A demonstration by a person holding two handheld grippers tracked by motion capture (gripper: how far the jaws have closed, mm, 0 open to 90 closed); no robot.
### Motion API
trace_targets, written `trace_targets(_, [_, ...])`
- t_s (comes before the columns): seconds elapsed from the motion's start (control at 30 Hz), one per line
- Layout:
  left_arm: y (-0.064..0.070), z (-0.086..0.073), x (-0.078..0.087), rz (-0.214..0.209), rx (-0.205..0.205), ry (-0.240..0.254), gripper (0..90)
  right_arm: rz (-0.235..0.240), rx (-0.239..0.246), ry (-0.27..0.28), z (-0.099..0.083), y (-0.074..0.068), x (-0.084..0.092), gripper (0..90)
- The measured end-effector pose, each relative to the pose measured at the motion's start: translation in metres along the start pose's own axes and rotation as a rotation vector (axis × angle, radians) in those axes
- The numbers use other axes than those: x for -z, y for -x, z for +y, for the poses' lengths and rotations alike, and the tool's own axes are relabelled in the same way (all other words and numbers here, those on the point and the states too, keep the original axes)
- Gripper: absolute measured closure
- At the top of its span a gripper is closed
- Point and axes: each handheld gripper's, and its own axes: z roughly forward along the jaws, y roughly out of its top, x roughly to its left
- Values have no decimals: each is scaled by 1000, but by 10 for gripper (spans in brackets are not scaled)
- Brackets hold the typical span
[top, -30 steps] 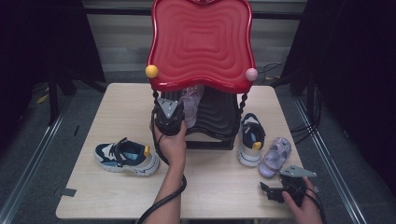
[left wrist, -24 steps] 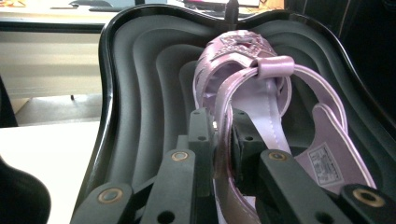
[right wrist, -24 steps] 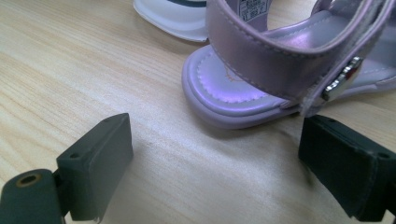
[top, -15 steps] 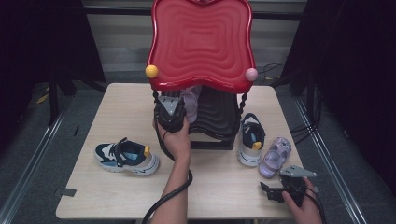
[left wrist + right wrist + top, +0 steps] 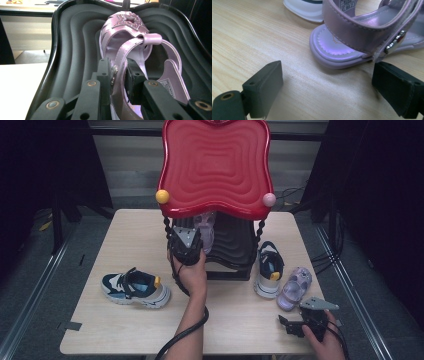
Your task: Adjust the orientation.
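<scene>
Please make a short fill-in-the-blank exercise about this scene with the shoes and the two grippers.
1. The left gripper has its jaws around the strap of a ______ sandal that lies on the black shelf.
2. The jaws of the right gripper stand ______ above the wooden table.
3. The top shelf of the rack is ______ in colour.
4. The second sandal lies on the table beside a ______.

Missing words: purple; open; red; sneaker
</scene>
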Motion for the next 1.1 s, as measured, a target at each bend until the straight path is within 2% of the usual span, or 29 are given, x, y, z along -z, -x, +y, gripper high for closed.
trace_targets(0.13, [0,1,2,-13,-6,-6,739,1,0,0,0,0,0,95])
trace_targets(0.37, [-1,3,6,-39,-20,-48,710,0,1,0,0,0,0,95])
trace_targets(0.47, [-3,4,10,-35,-48,-61,681,0,0,-1,0,0,0,95])
trace_targets(0.53, [-4,4,11,-36,-52,-63,670,-1,1,0,0,0,0,95])
trace_targets(0.6, [-6,5,14,-42,-65,-74,637,1,0,-1,0,0,0,95])
trace_targets(0.67, [-9,7,19,-56,-96,-94,606,1,0,0,0,0,0,95])
trace_targets(0.7, [-9,7,19,-56,-96,-94,593,-1,1,0,0,0,0,95])
trace_targets(0.73, [-9,8,21,-62,-99,-98,593,-1,1,0,0,0,0,95])
trace_targets(0.77, [-11,10,25,-69,-125,-109,581,1,0,-1,0,0,0,95])
trace_targets(0.83, [-13,12,28,-92,-136,-125,541,1,0,-1,0,0,0,95])
trace_targets(0.9, [-16,14,33,-104,-131,-138,498,1,1,0,0,0,0,95])
trace_targets(0.97, [-19,16,38,-124,-135,-145,467,1,0,-1,0,0,0,95])
trace_targets(1.0, [-20,19,42,-139,-148,-166,441,1,2,0,0,0,0,95])
trace_targets(1.03, [-20,19,42,-139,-148,-166,419,-1,0,0,0,0,0,95])
trace_targets(1.1, [-21,19,45,-172,-152,-188,403,1,2,0,0,0,0,95])
